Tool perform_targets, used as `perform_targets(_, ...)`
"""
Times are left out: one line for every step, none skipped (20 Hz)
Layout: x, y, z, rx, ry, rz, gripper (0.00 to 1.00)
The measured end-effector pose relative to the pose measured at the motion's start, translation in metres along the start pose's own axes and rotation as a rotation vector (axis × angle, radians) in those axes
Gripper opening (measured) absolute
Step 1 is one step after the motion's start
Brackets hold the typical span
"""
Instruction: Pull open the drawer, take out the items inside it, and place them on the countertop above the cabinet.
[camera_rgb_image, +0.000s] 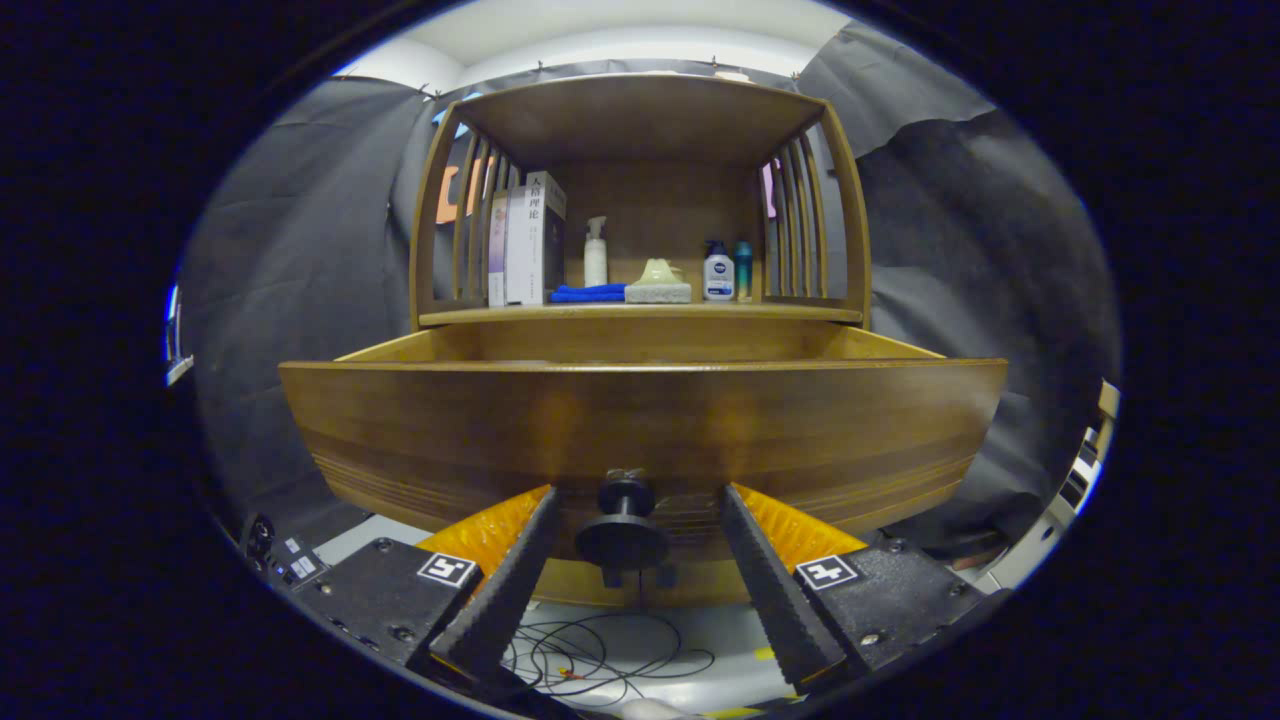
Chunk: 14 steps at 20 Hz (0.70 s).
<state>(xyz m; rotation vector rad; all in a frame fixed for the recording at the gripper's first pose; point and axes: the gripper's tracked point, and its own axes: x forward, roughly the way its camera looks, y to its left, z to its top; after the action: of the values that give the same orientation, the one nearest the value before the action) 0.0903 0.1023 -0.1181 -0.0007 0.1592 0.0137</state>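
- One wooden cabinet (640, 200); one drawer (640, 430) under its countertop (640, 314), pulled out toward the gripper. Drawer interior is hidden behind the drawer front.
- One round dark knob (622, 535) at the lower centre of the drawer front.
- On the countertop, from the cabinet's left side: three upright books (528, 240), one folded blue cloth (588, 293), one white pump bottle (596, 252) behind the cloth, one tissue box (658, 284), one white and blue bottle (718, 274), one teal bottle (743, 270).
- Black cloth covers the booth walls behind the cabinet. Below the drawer, a pale floor (690, 630) carries loose thin cables (600, 655).
- Gripper (633, 530): fingers wide apart, one at each side of the knob, clear of it; nothing held. Fingertips close to the drawer front; contact cannot be judged.
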Motion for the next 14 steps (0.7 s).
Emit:
perform_targets(0.0, -0.001, 0.0, -0.005, 0.0, -0.005, 1.0)
perform_targets(0.0, -0.001, 0.0, -0.009, -0.004, -0.01, 1.0)
perform_targets(0.0, -0.001, 0.0, -0.011, -0.005, -0.015, 1.0)
perform_targets(0.001, -0.001, 0.001, -0.011, -0.008, -0.021, 1.0)
perform_targets(0.002, -0.001, 0.001, -0.008, -0.008, -0.022, 1.0)
perform_targets(0.003, 0.0, 0.002, -0.009, -0.012, -0.02, 1.0)
perform_targets(0.004, -0.001, 0.003, -0.007, -0.011, -0.016, 1.0)
perform_targets(0.007, 0.0, 0.004, -0.005, -0.011, -0.01, 1.0)
perform_targets(0.009, 0.0, 0.005, -0.007, -0.008, -0.01, 1.0)
perform_targets(0.01, 0.0, 0.008, -0.012, -0.01, -0.01, 1.0)
perform_targets(0.014, -0.001, 0.01, -0.019, -0.014, -0.011, 1.0)
perform_targets(0.015, 0.0, 0.011, -0.023, -0.015, -0.011, 1.0)
perform_targets(0.017, 0.001, 0.012, -0.022, -0.012, -0.01, 1.0)
perform_targets(0.021, 0.001, 0.012, -0.021, -0.009, -0.011, 1.0)
